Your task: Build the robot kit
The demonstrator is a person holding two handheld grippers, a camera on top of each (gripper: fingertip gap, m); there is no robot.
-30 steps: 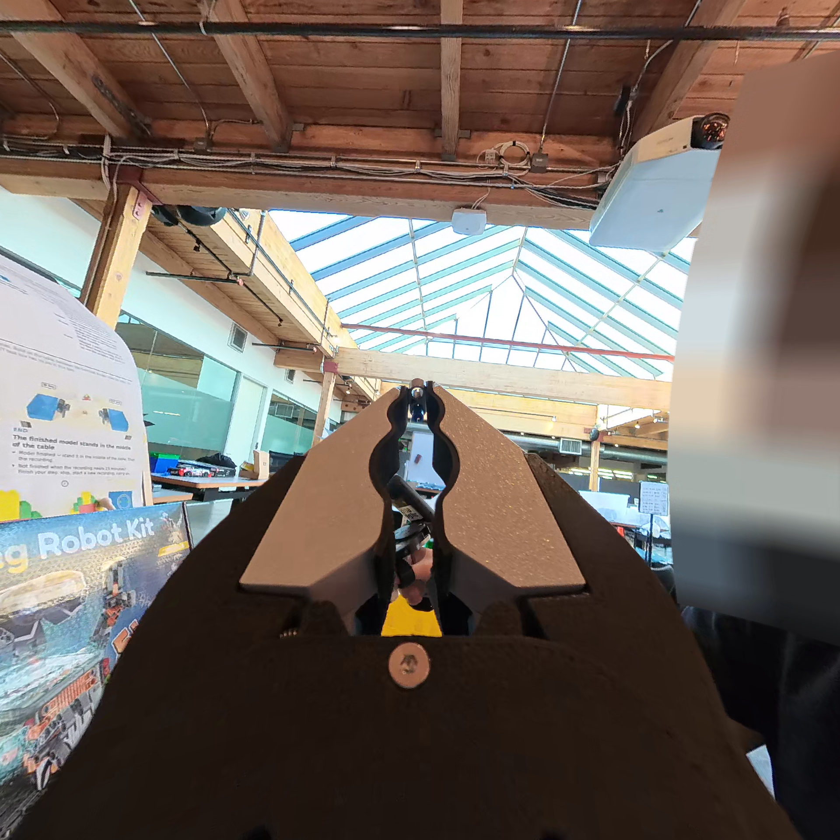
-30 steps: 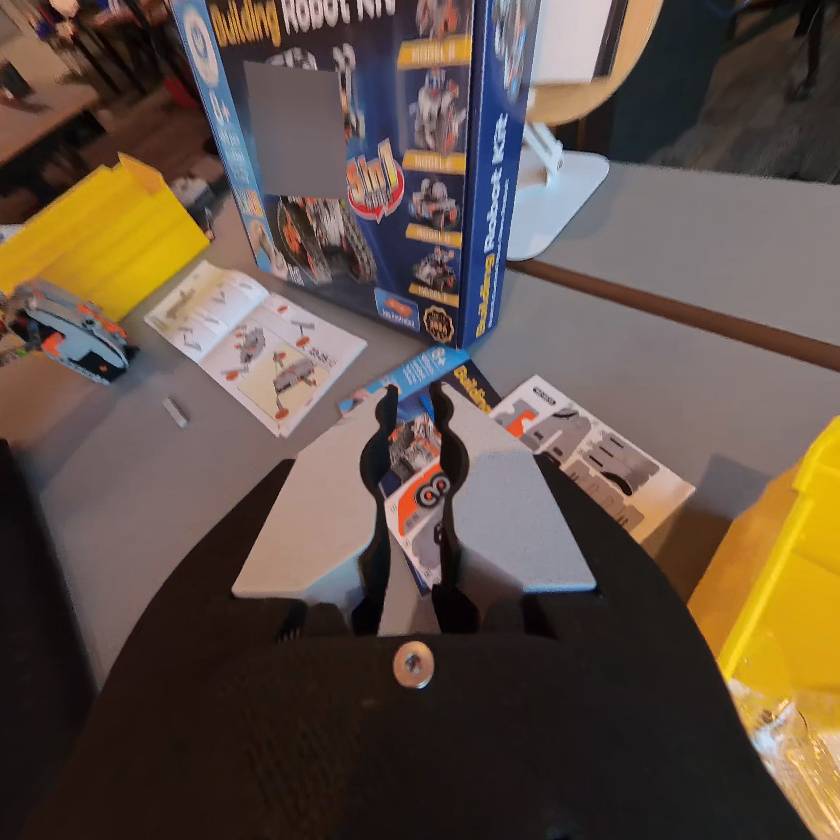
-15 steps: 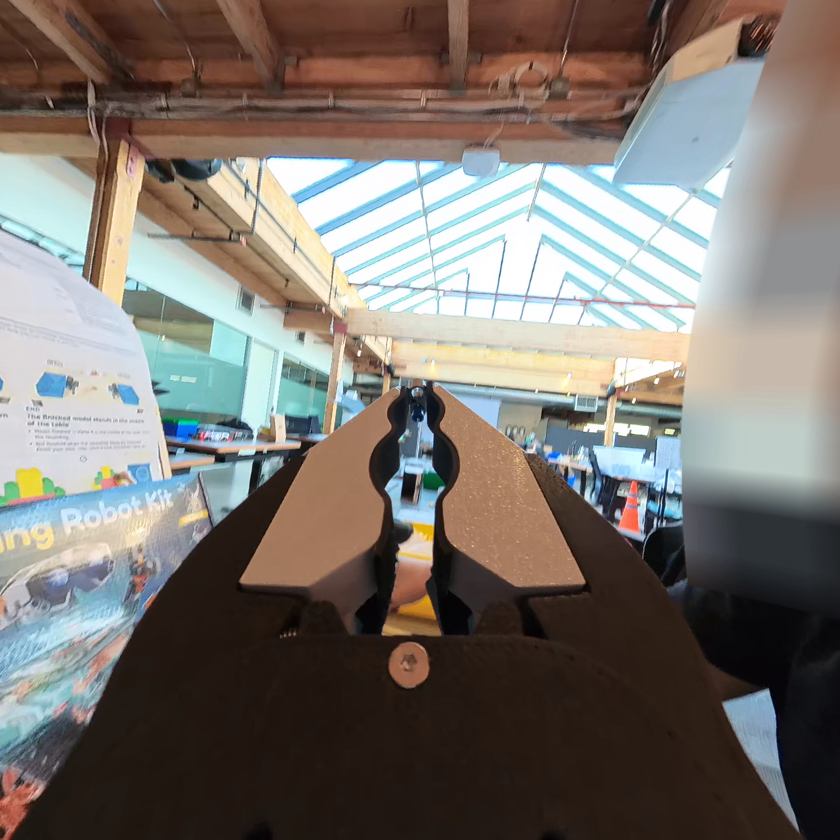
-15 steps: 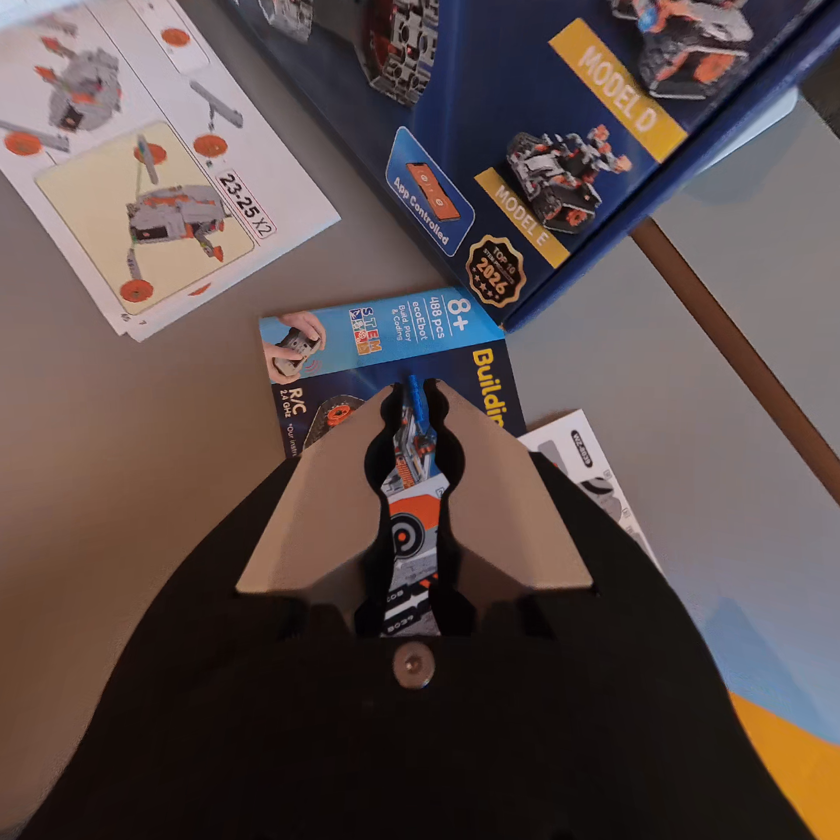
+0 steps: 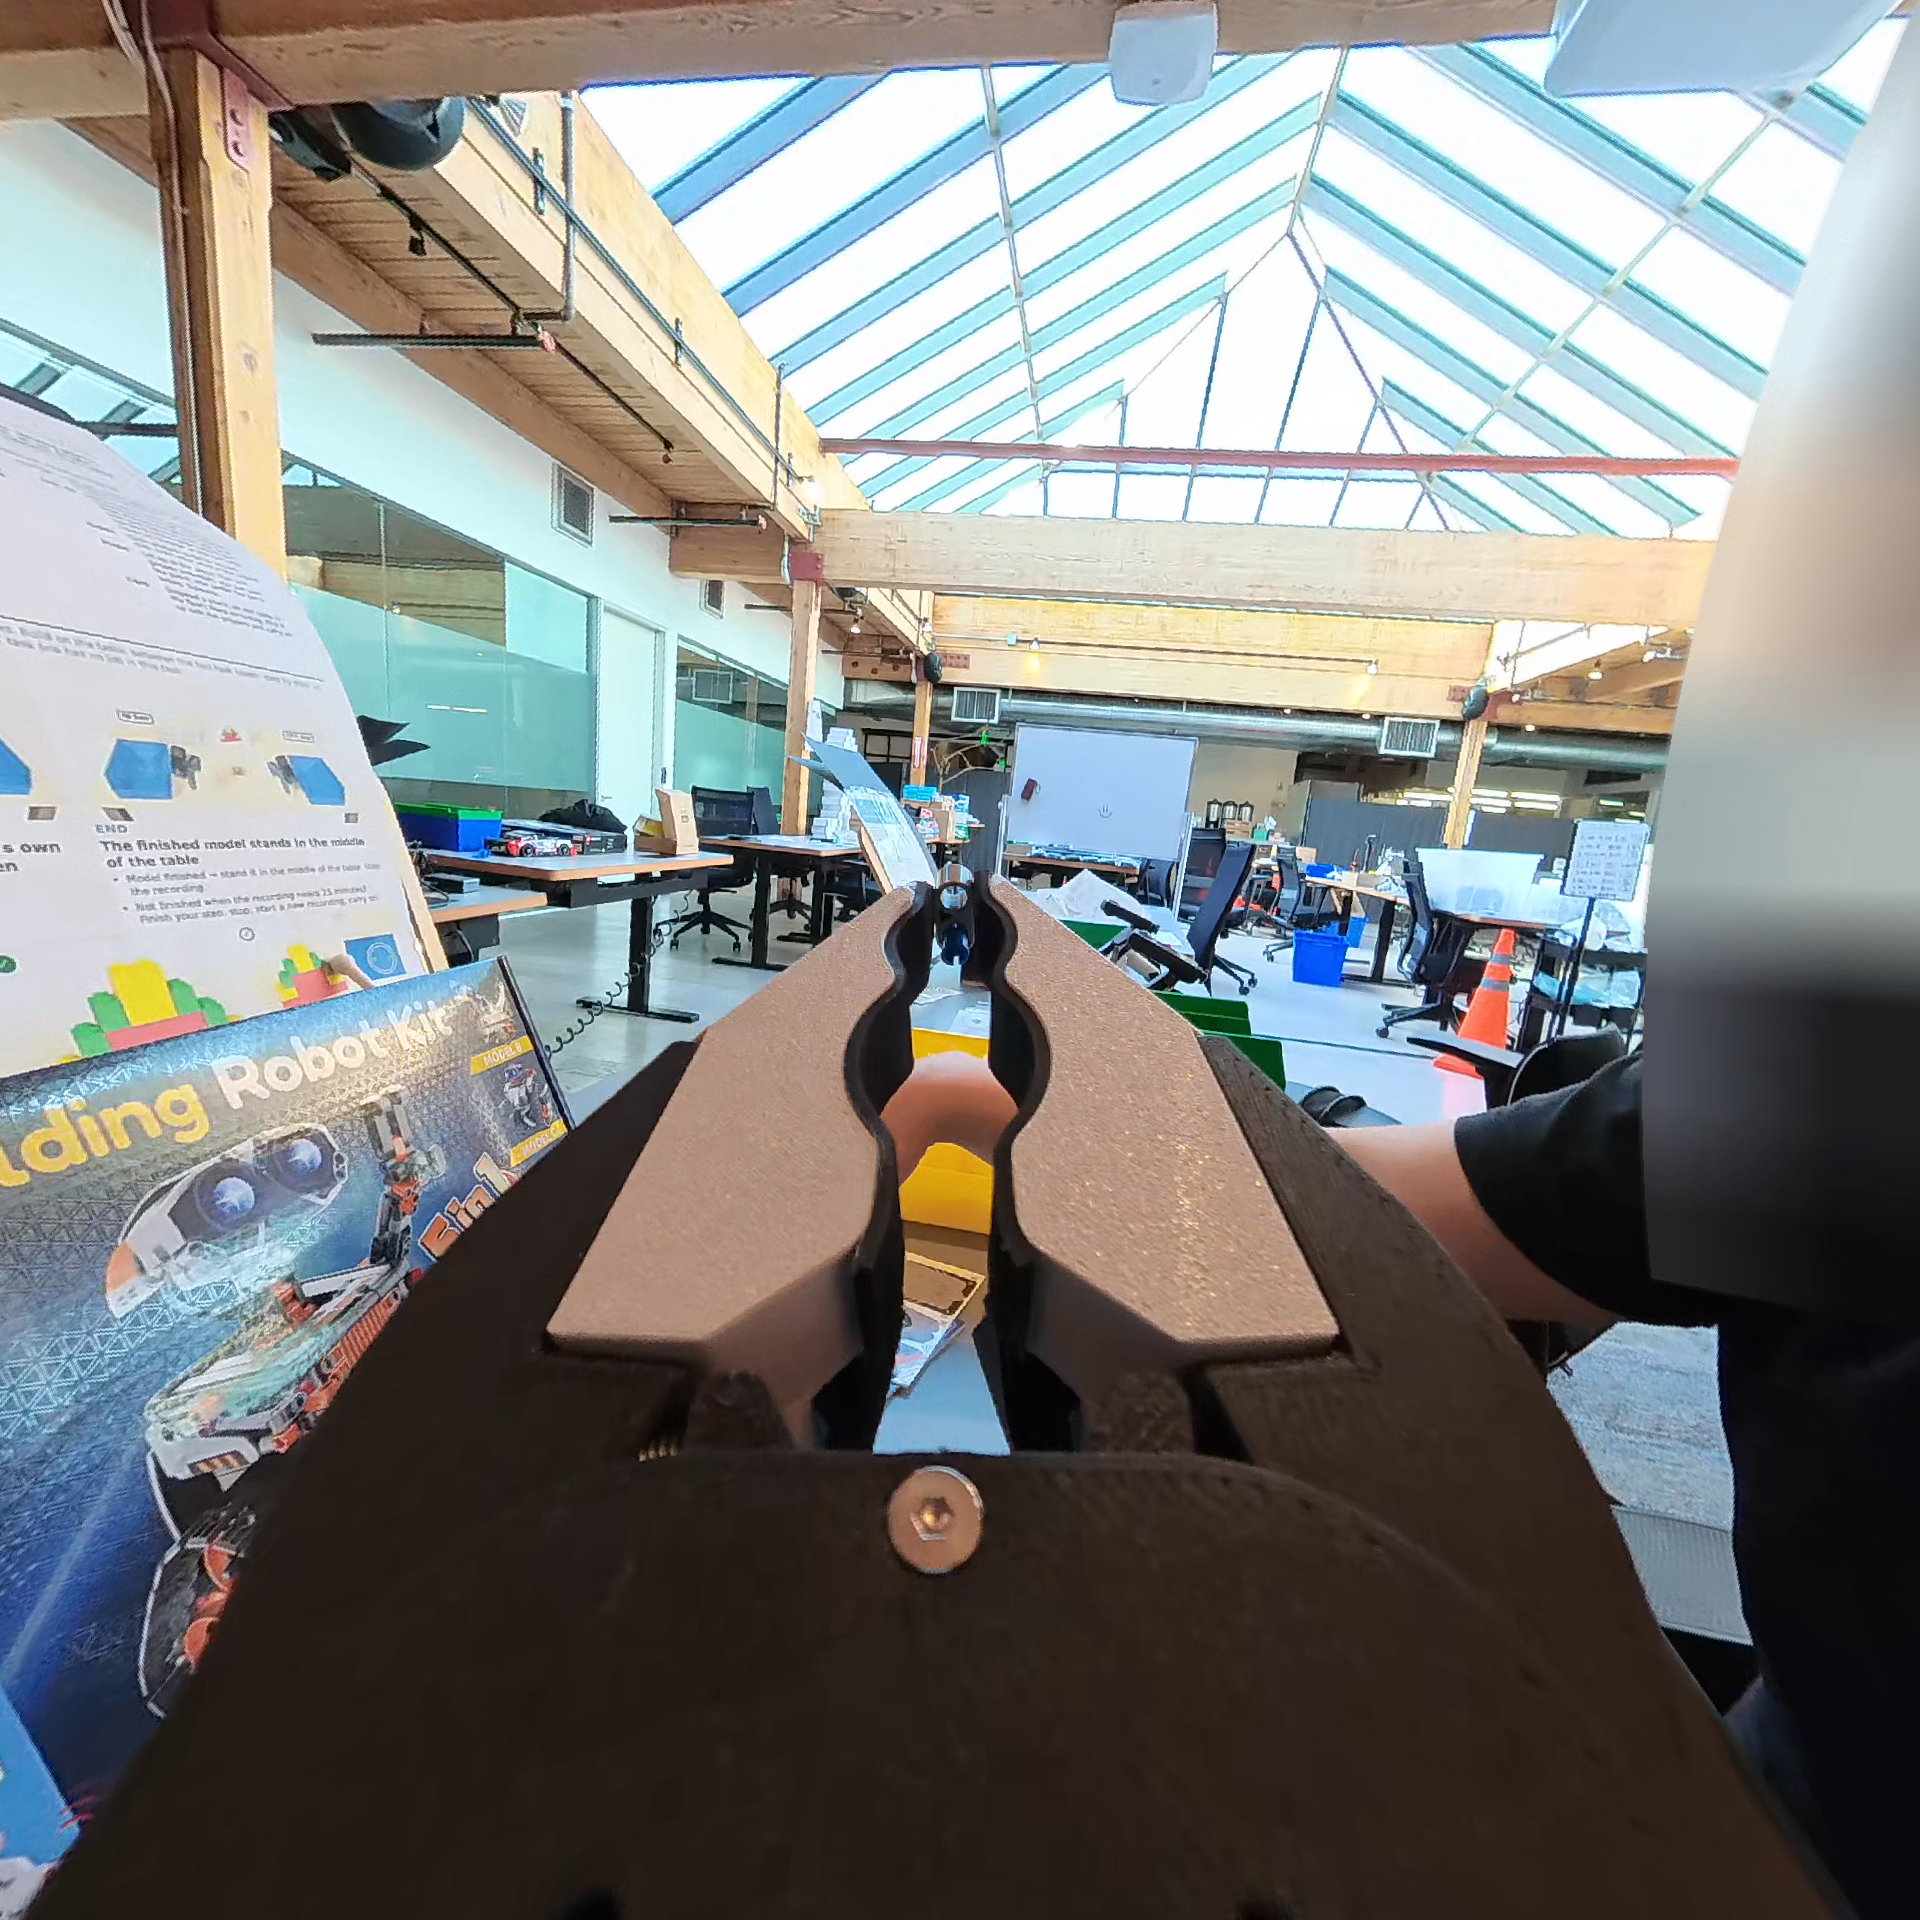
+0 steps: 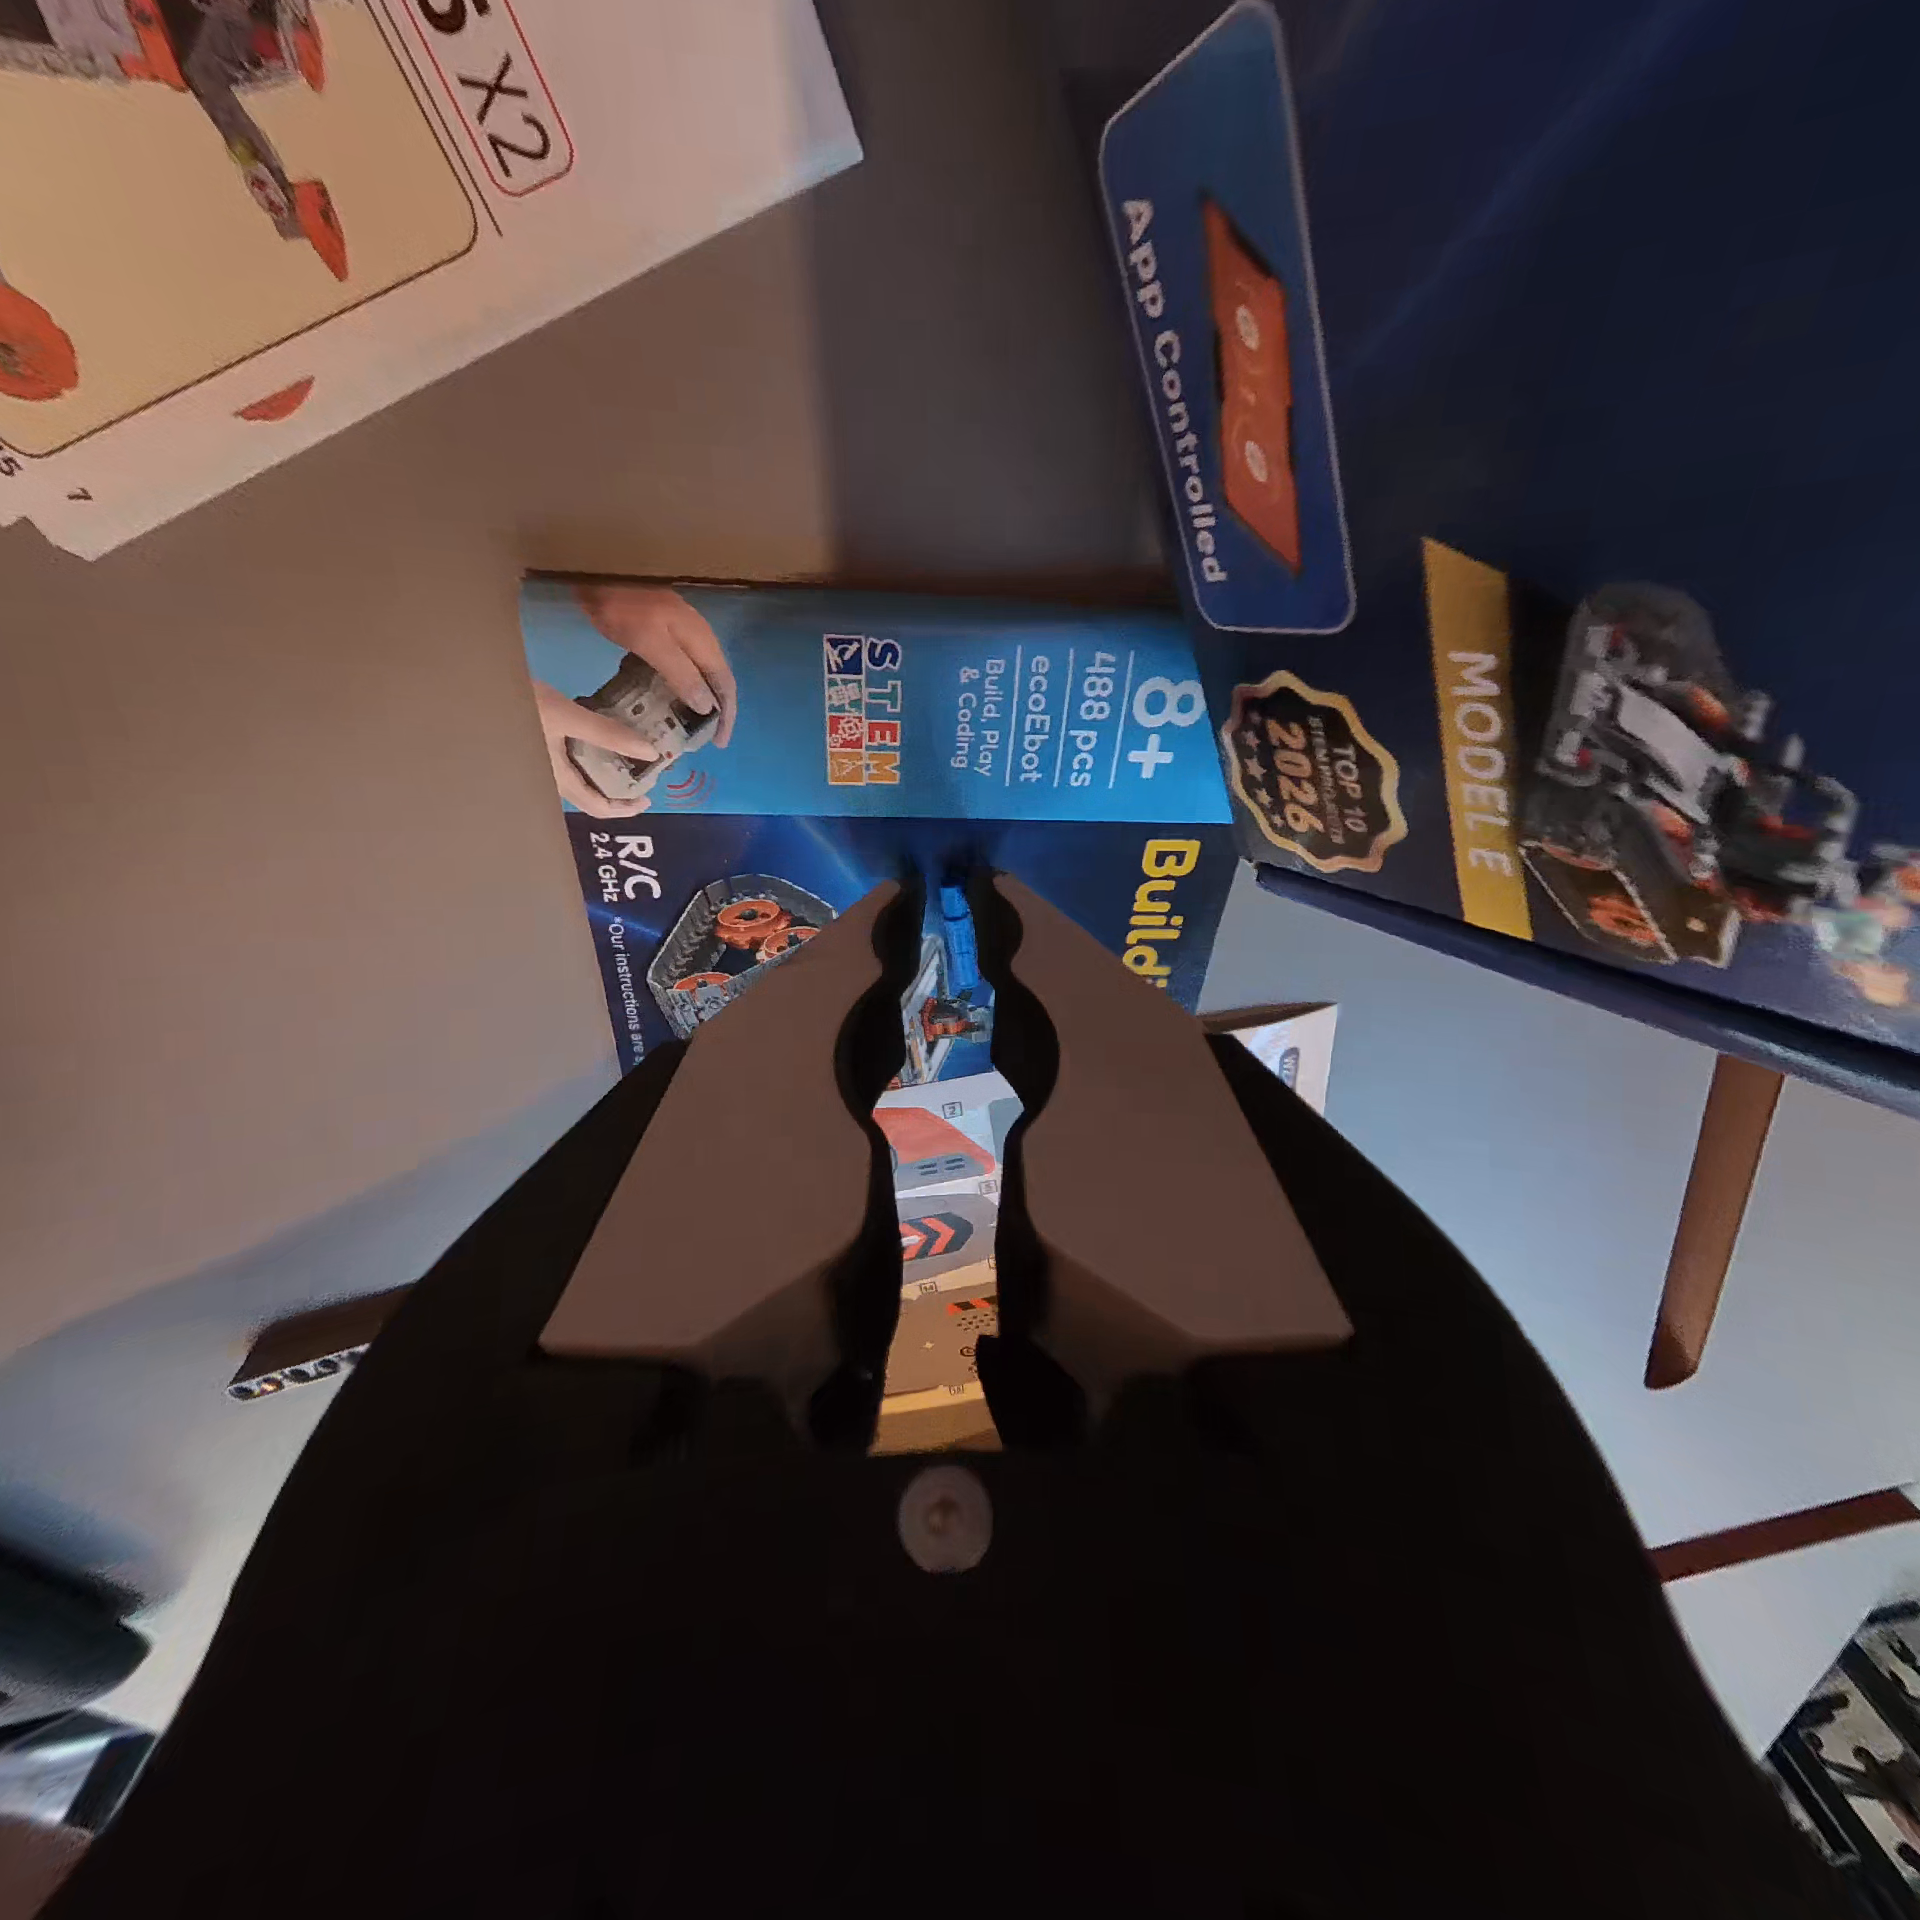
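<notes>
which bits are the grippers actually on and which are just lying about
In the grippers:
- left gripper: jaws shut on a small pin
- right gripper: jaws shut on a blue peg, over the booklet

Lying about:
- box
- open manual
- yellow bin
- table

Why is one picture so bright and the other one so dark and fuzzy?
Left wrist view: daylight pours through the glass roof, everything is sharp, and the wide lens bends the white poster at the edge. Right wrist view: the right gripper sits close over the blue booklet, its body in deep shadow, and the dark blue box and white instruction sheet look smeared.
</notes>
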